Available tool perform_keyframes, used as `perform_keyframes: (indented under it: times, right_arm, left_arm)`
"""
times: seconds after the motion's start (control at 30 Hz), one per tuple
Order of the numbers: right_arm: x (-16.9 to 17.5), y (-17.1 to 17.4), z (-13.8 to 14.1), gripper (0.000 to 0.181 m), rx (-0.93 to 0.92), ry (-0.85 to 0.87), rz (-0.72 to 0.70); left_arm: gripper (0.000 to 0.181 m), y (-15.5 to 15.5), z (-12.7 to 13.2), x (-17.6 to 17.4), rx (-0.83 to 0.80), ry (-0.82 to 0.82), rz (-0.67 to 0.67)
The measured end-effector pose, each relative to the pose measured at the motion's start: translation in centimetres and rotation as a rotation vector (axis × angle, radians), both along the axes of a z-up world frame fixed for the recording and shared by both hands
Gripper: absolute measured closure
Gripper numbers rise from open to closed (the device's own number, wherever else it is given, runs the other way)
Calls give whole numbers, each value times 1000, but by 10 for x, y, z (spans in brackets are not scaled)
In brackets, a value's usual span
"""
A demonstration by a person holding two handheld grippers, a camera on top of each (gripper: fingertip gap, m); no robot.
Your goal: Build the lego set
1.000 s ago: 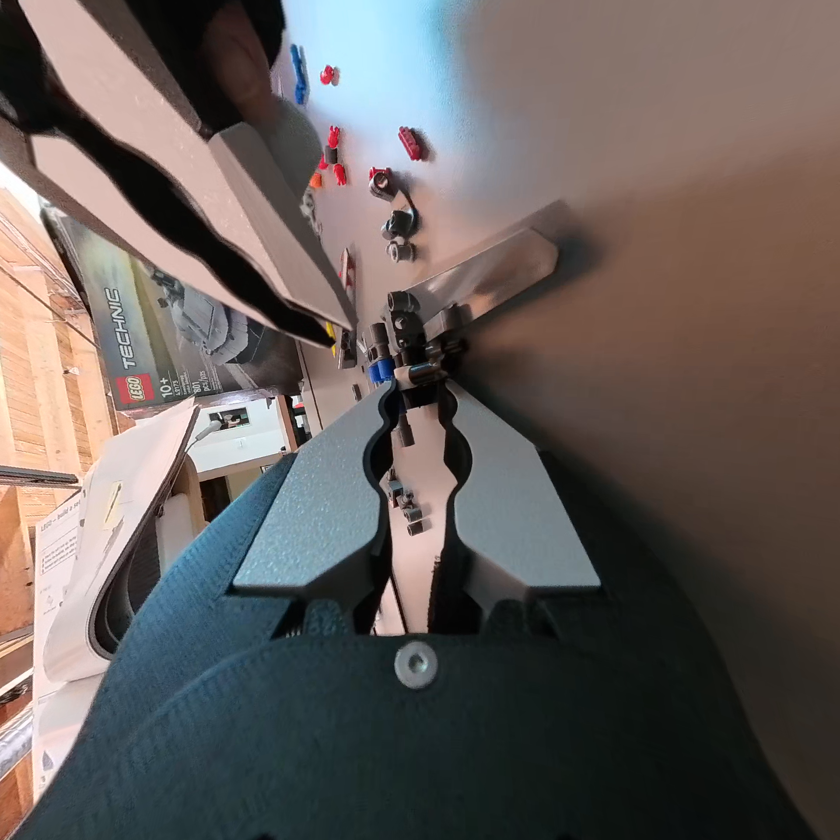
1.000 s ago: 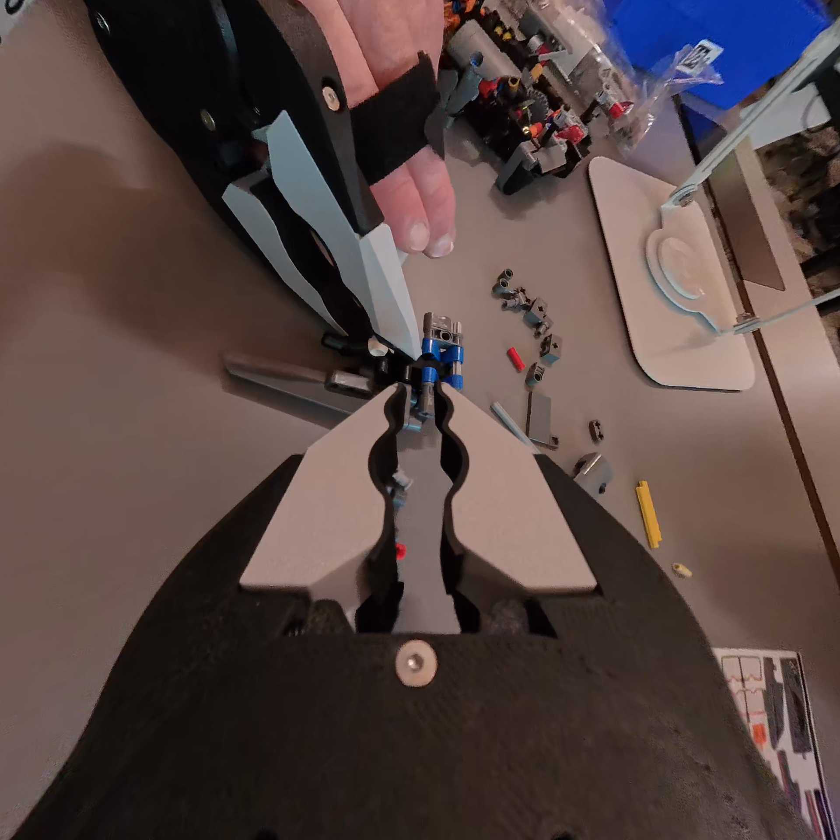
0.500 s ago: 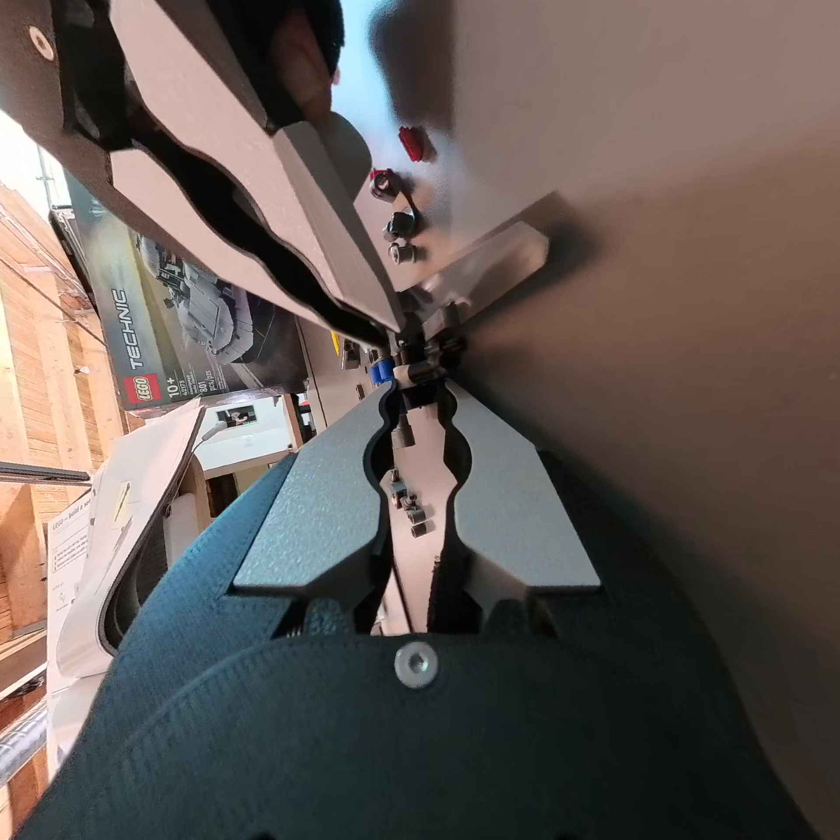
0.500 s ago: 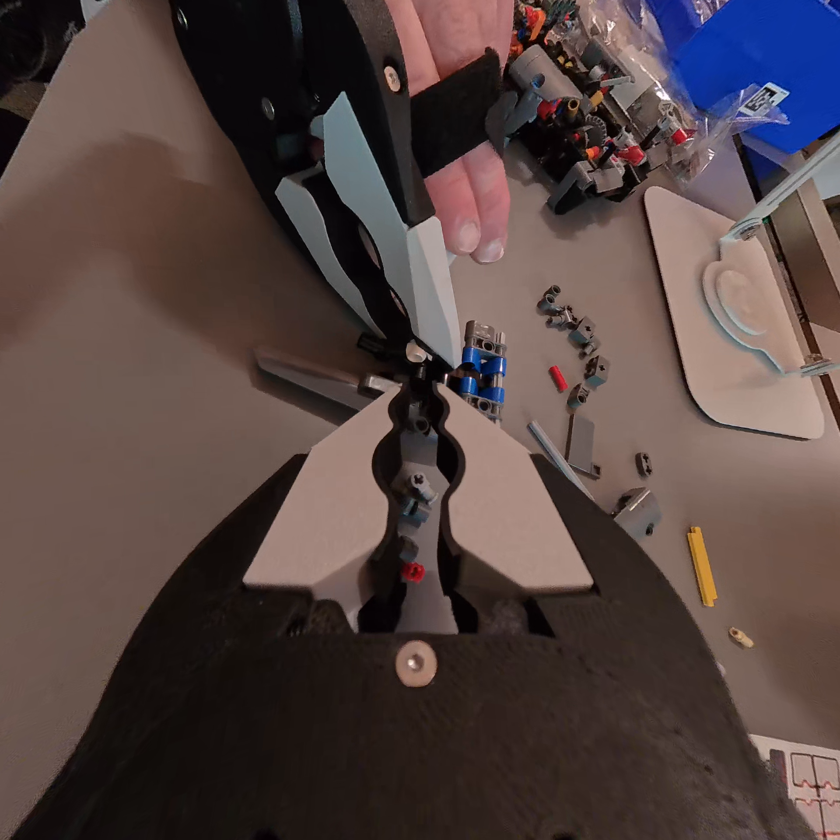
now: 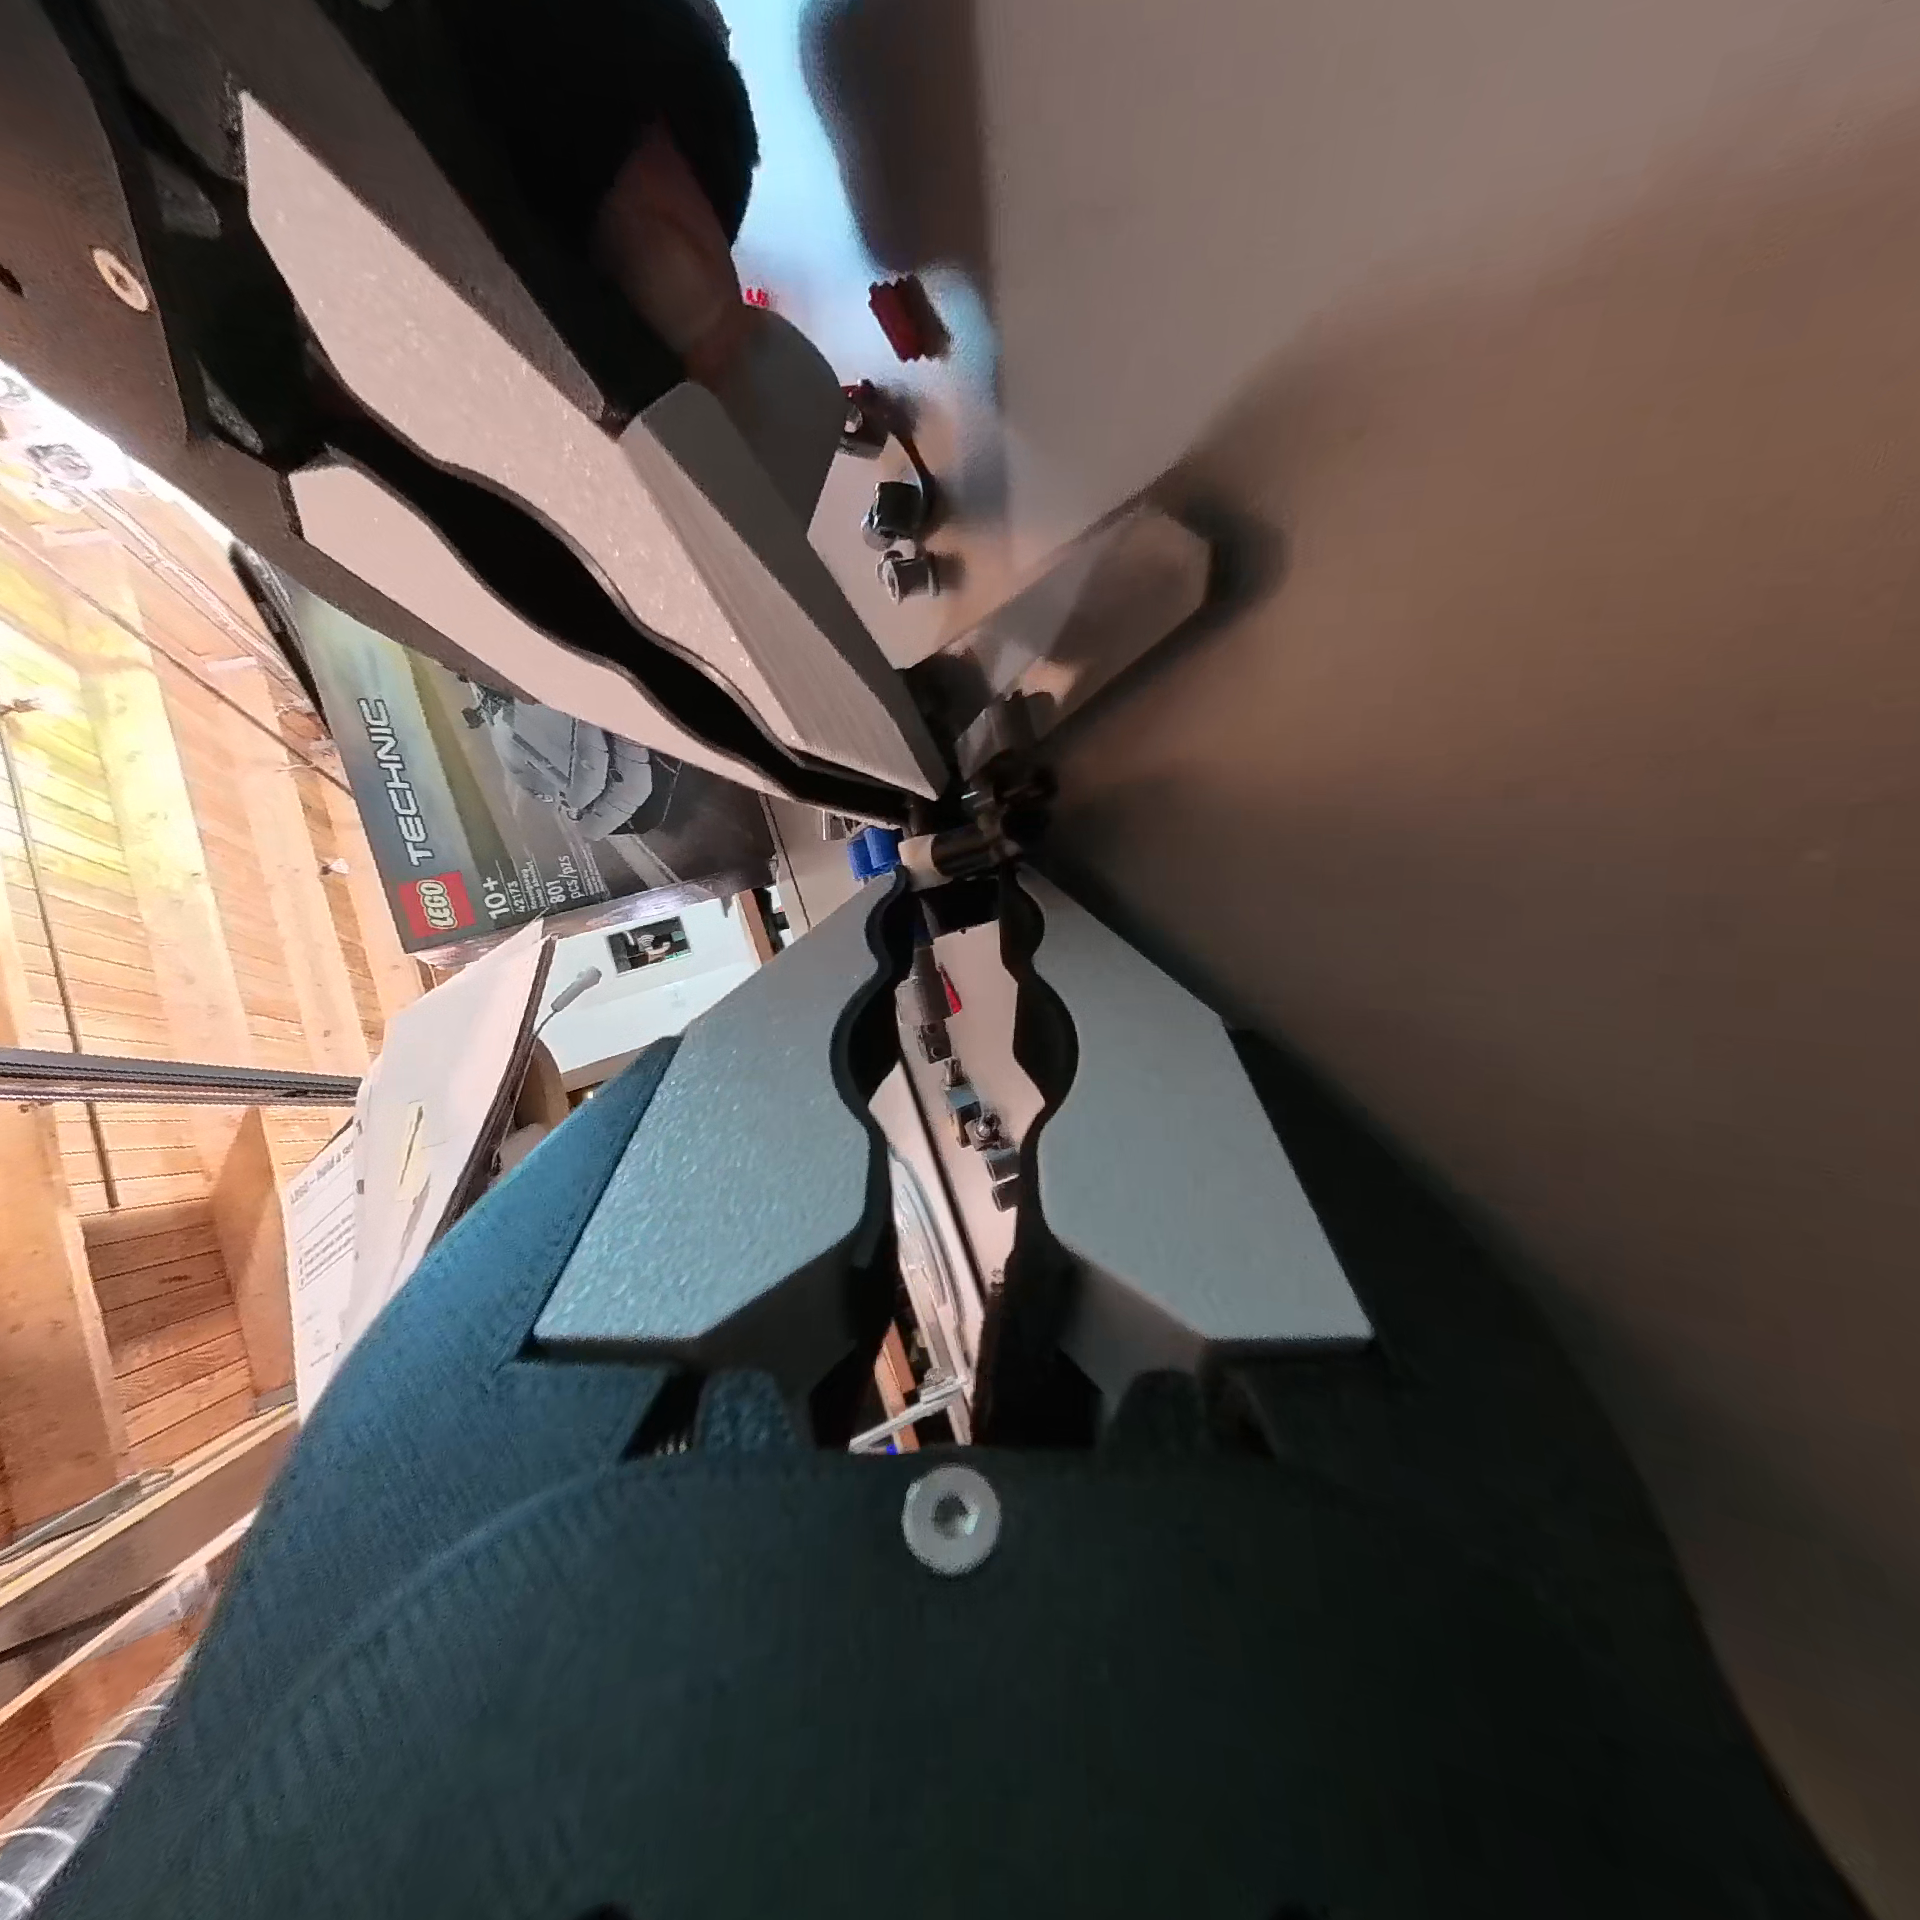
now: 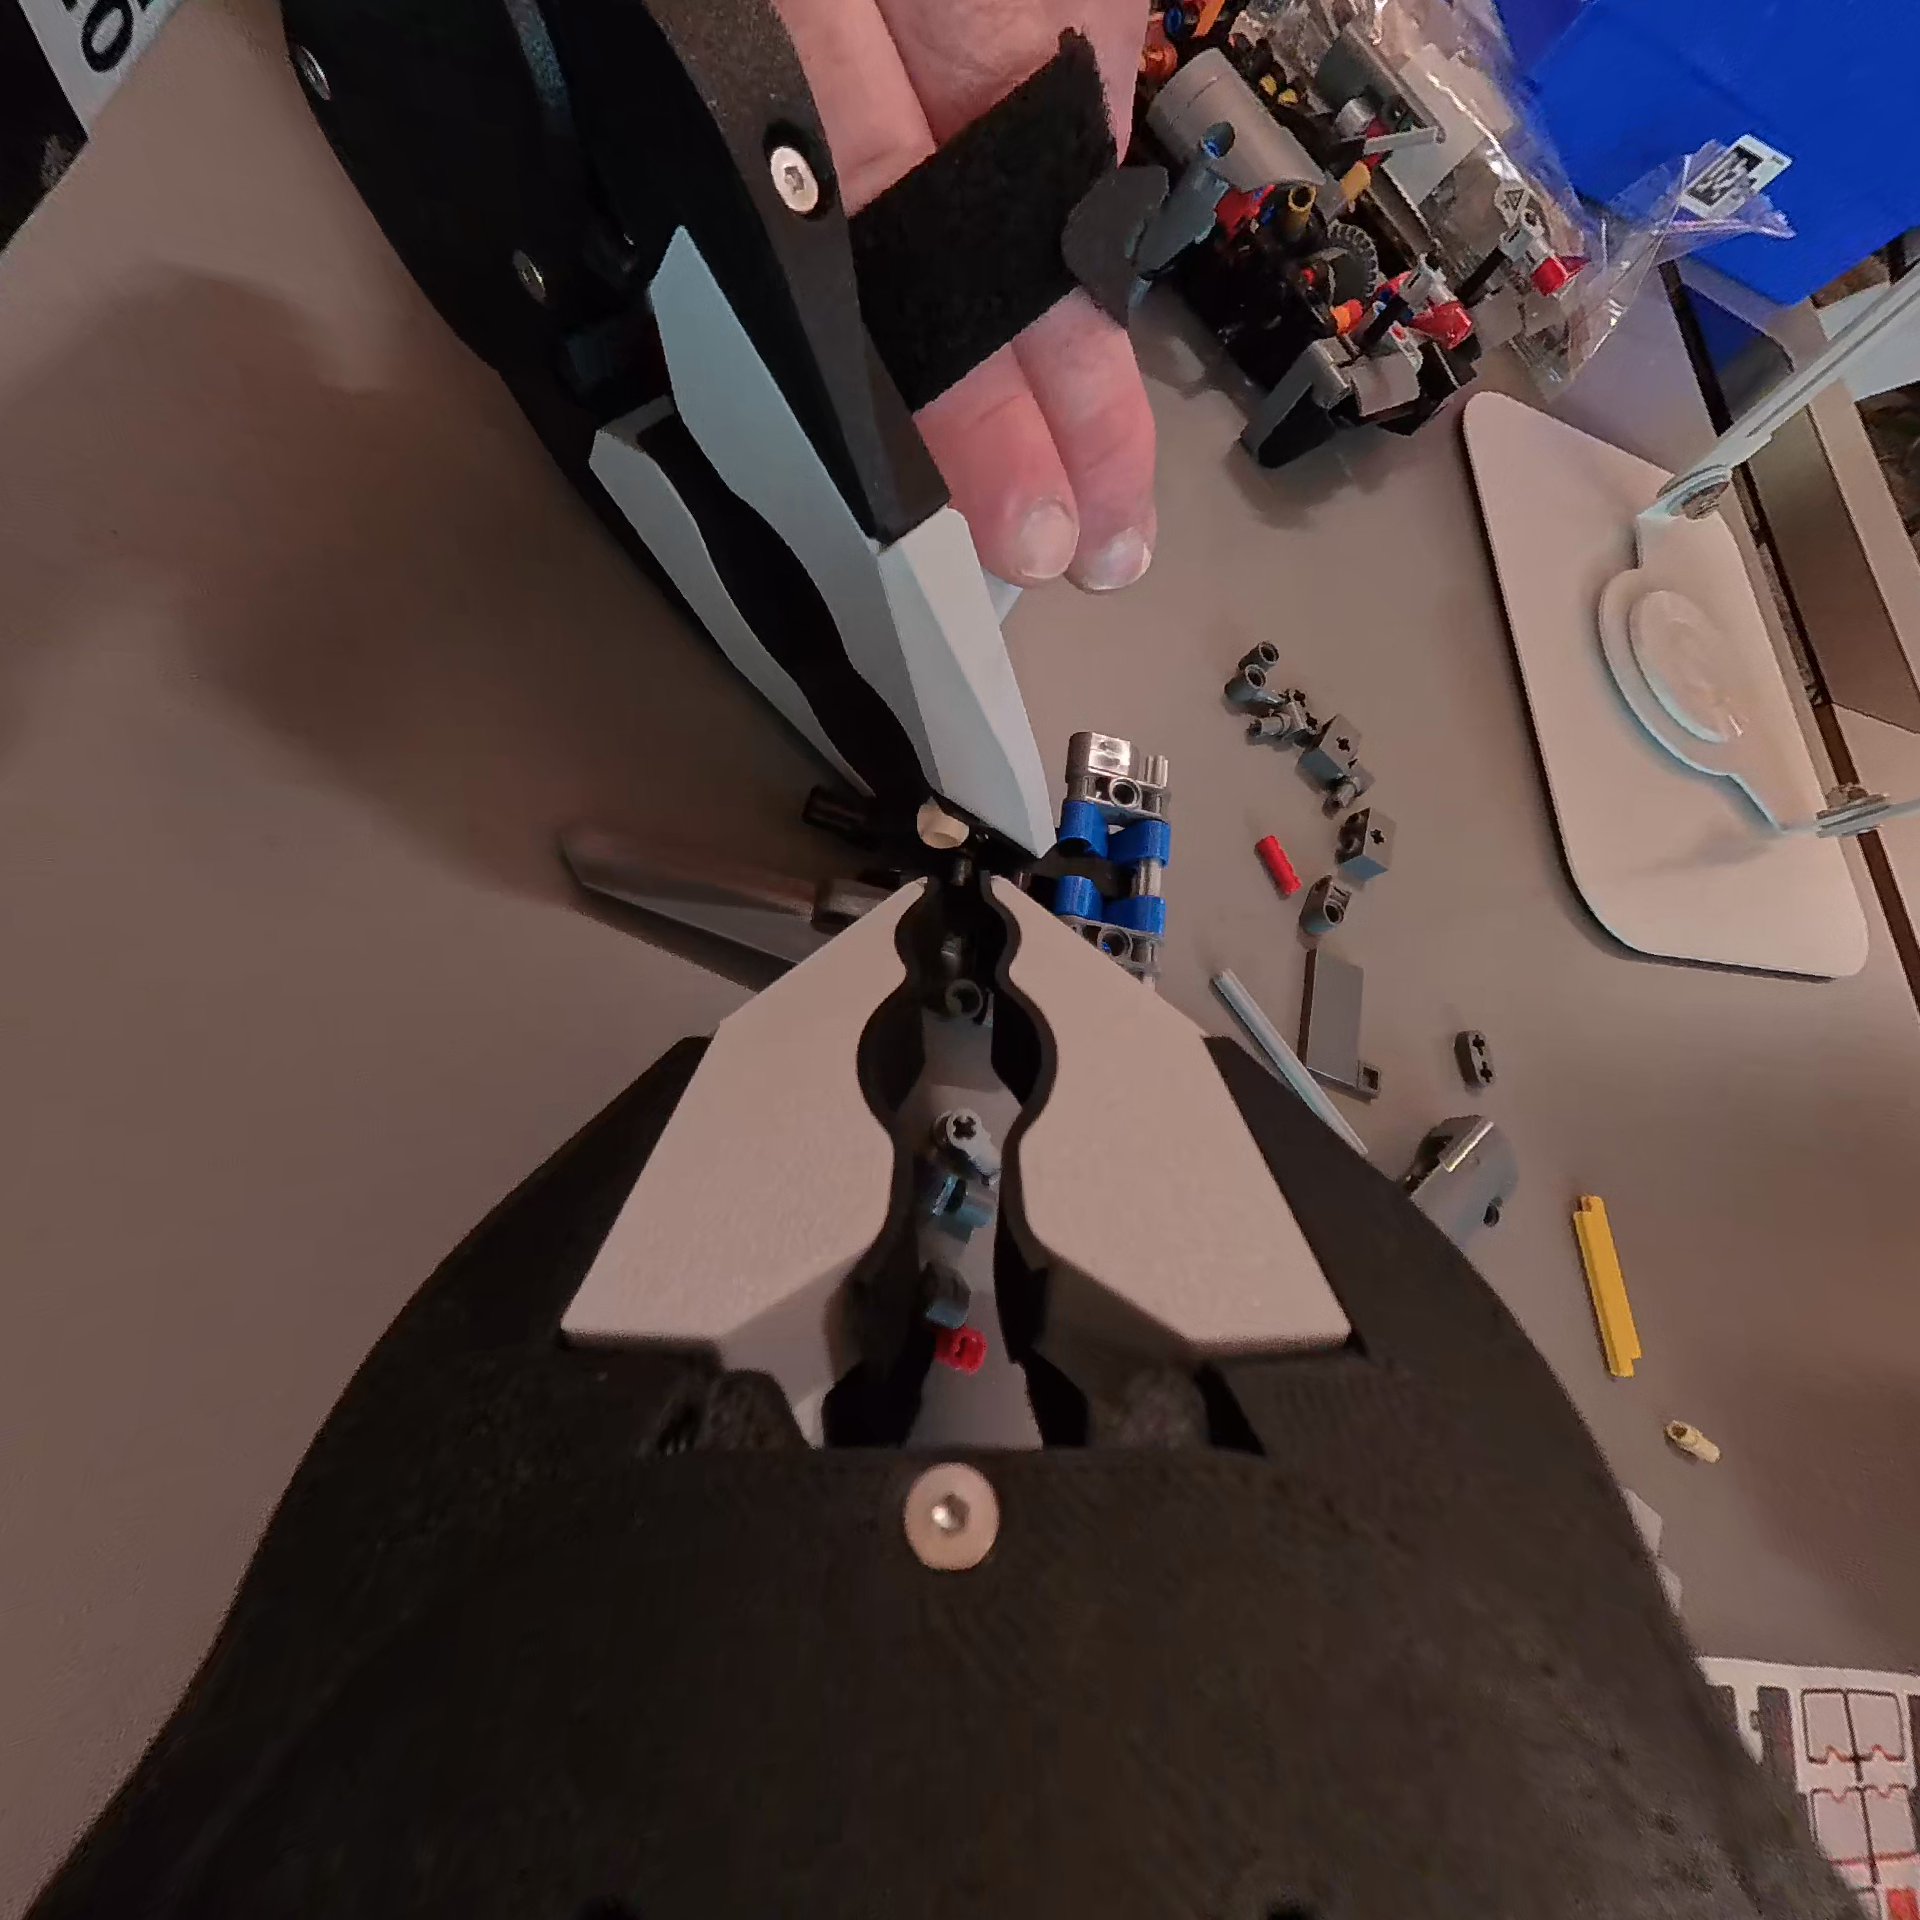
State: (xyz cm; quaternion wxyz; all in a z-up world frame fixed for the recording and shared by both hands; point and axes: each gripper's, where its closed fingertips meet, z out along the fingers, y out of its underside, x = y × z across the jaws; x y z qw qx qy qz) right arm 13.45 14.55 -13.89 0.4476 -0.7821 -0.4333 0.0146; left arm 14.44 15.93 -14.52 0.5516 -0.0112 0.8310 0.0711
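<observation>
Step in hand: both tools meet at one small black-and-grey sub-assembly [image 6: 951, 862] at mid-worktop, probably seating a pin.
Left hand-held gripper [image 5: 951, 883]: narrow, pinching the sub-assembly by its black end.
Right hand-held gripper [image 6: 954, 883]: narrow, closed on a black connector of the same sub-assembly.
Blue-and-grey module [image 6: 1117, 852]: one, built, lying just beside the tips.
Larger model [image 6: 1340, 260]: one, partly built, at the far edge of the worktop [image 6: 312, 727] beside a clear bag.
Loose pieces: one yellow beam [image 6: 1607, 1299], one tan pin [image 6: 1691, 1442], one red pin [image 6: 1278, 864], several grey connectors too small to count.
Progress: judged early to middle; many parts remain unattached.
</observation>
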Motion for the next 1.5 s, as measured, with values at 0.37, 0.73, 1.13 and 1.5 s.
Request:
perform_keyframes:
  times: [0.37, 0.73, 1.13, 1.5]
  right_arm:
    - [1, 1, -3, 178, -7, -2, -10]
    - [2, 2, -2, 179, -10, 6, -16]
    - [0, 4, -1, 179, -2, 7, -24]
    - [0, 4, 0, 179, -3, 12, -30]
  left_arm:
    - [167, 10, -1, -7, -116, 71, 3]
    - [157, -10, 10, -23, -306, 160, -60]
    - [162, -2, 0, -15, -285, 155, 6]
    - [170, -2, -4, -13, -245, 143, 11]
